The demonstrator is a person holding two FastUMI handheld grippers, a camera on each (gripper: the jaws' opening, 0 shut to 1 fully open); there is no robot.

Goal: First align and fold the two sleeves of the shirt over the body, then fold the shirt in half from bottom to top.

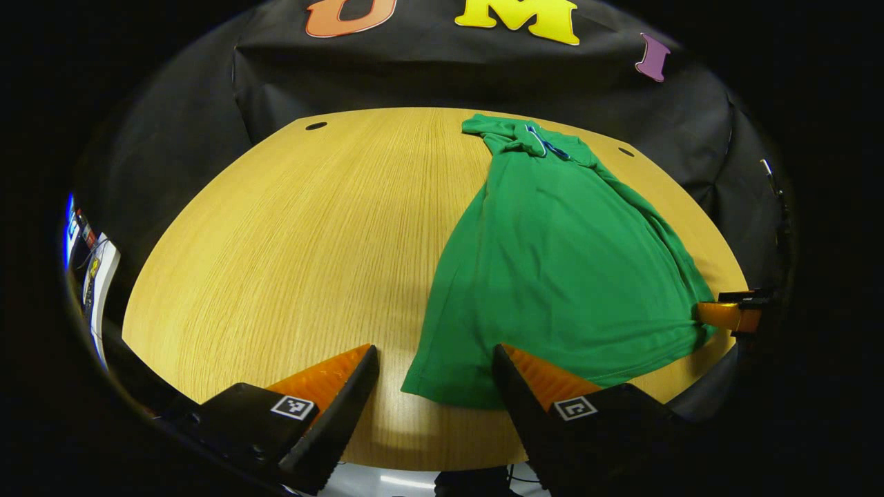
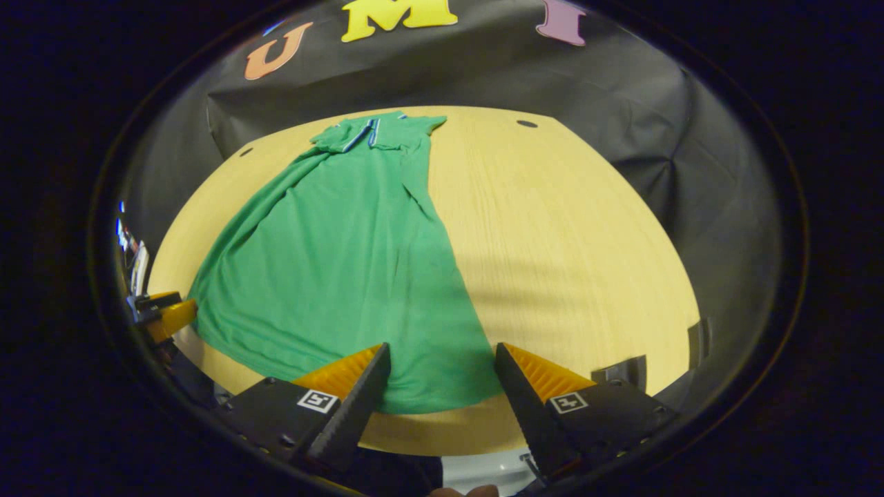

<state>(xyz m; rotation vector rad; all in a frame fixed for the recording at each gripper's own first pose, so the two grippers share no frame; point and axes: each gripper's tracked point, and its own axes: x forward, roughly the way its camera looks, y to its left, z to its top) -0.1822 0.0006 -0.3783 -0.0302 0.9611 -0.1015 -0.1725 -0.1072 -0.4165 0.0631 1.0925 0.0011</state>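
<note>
Broadly, the green shirt (image 1: pixel 552 276) lay flat on the wooden table (image 1: pixel 290 248), collar end toward the black cloth wall (image 1: pixel 387 83) and hem toward the near edge. Both sleeves appeared already folded in over the body, leaving a long narrow shape, wider at the hem; the exact lie of each sleeve could not be made out under the folds near the collar (image 1: pixel 545 141).

In the left gripper view, the left gripper (image 1: pixel 435 373) was spread wide, one finger over bare wood and the other over the near hem corner of the shirt. Whether that finger touched the fabric could not be told. The other gripper showed at the far right of this view, cut off by the rim, its tip at the opposite hem corner.

In the right gripper view, the right gripper (image 2: pixel 442 373) was likewise spread, with the hem corner of the shirt (image 2: pixel 345 276) lying between its fingers, nothing pinched. The left gripper (image 2: pixel 166 314) showed at the left rim, partly cut off, beside the other hem corner. Contact there was too small to judge.

Two small dark holes (image 2: pixel 527 124) sat in the table top near the far edge. Some items at the left edge of the left gripper view were too distorted to identify.
</note>
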